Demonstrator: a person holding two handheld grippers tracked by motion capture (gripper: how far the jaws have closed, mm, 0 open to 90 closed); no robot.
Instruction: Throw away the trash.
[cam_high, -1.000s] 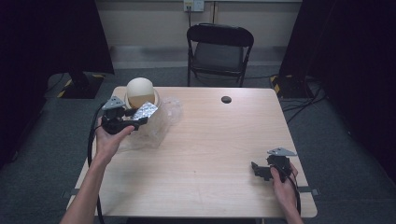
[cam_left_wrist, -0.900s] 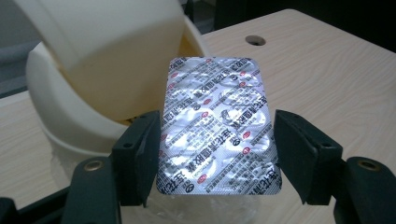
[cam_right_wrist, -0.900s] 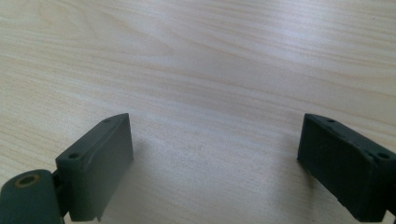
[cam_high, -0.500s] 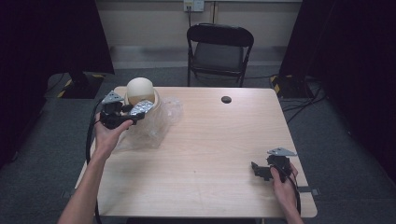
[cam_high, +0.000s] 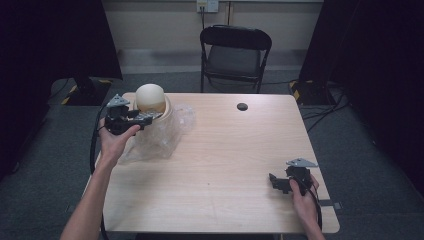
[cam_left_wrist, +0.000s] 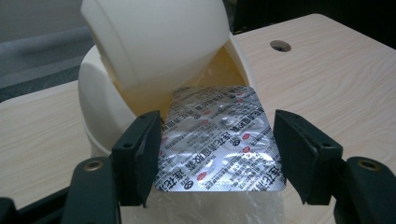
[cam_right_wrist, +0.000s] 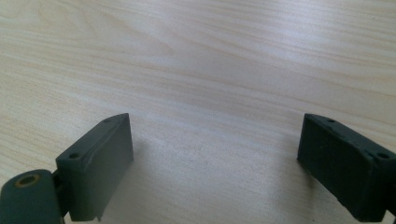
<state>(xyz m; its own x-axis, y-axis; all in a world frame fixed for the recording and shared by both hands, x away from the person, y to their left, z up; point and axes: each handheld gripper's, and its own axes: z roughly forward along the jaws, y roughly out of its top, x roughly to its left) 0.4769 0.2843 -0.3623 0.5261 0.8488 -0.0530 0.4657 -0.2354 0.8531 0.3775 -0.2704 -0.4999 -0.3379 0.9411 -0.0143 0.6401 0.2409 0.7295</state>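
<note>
Both jaws of the left gripper (cam_left_wrist: 212, 154) stand wide, flanking a foil blister pack (cam_left_wrist: 217, 140) without clearly pinching it; the pack's far end pokes into the cream lidded bin (cam_left_wrist: 154, 60). It looks light, thin, bendy and slick, best taken by its long edges. Beside the bin lies crinkled clear plastic (cam_high: 155, 142). Far from the bin, the right gripper (cam_right_wrist: 215, 163) gapes empty over bare table (cam_high: 225, 165).

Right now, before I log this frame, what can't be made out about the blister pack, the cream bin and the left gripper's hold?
- Silver foil blister pack: its far end lies under the cream swing-lid bin's flap, so how far in it reaches is hidden.
- Left gripper: whether its jaws touch the pack's edges is unclear; the left edge is tucked behind a jaw.
- Clear plastic bag: contents unreadable in the high view.
- Small black disc: too small to identify.
</note>
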